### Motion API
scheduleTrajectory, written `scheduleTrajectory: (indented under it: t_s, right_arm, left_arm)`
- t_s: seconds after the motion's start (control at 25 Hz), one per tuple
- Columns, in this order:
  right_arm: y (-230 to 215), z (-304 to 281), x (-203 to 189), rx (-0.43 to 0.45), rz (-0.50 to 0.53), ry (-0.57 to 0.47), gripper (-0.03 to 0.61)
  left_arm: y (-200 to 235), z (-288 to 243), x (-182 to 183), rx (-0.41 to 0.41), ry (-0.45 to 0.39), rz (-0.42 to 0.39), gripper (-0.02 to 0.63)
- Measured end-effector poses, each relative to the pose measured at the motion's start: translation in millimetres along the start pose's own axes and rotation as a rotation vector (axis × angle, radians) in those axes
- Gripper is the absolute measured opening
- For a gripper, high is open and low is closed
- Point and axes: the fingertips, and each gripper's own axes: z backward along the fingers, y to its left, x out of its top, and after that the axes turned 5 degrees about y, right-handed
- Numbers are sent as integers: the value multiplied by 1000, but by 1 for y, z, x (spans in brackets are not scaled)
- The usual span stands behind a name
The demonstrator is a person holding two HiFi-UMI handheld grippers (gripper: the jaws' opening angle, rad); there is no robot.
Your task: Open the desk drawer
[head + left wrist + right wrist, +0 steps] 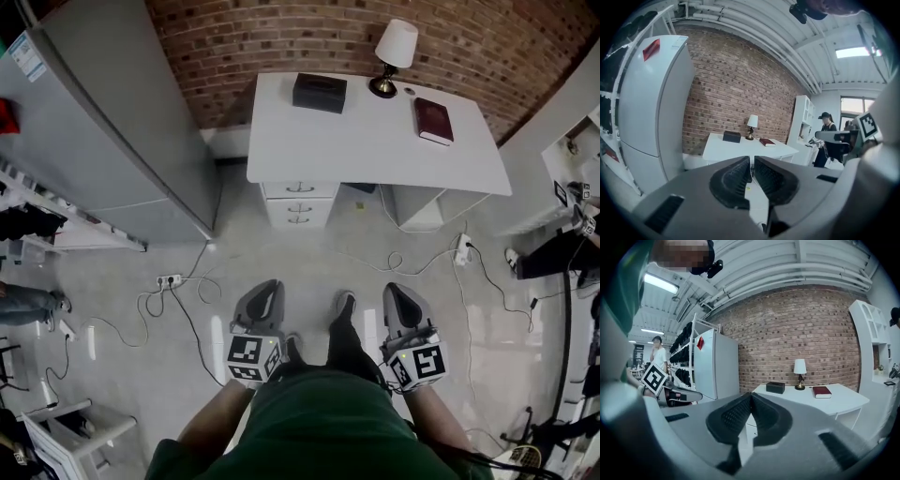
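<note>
Two big things filled the far side of the room: a grey fridge at the left and a white desk against the brick wall. Under the desk's left end sat the drawer stack, three fronts with handles, all flush and closed. Both claws were well apart from it, low over the floor by the person's feet, with bare tiles and loose cables between. The left gripper pointed roughly at the stack; its own view showed the jaws drawn almost together with only a thin slit, nothing in it. The right gripper stood further right, toward the desk's open knee space, jaws closed tip to tip on nothing. On the desk top, a black box lay near the back edge, a red book toward the right end, and a small lamp stood at the back between them
</note>
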Motion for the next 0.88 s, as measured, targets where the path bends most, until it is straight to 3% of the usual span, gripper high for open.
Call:
scheduleTrajectory:
  t_s: [0.28,0.52,0.88]
  right_arm:
    - [-57,-91,2,135,0,7,2]
    - [-114,-162,1,259,29,38,0]
    - [-136,-249,-22,355,59,88,0]
  left_arm:
    - [20,-90,11,105,32,-18,26]
    - [28,-172,6,147,60,111,28]
    - [75,-252,-24,203,120,207,28]
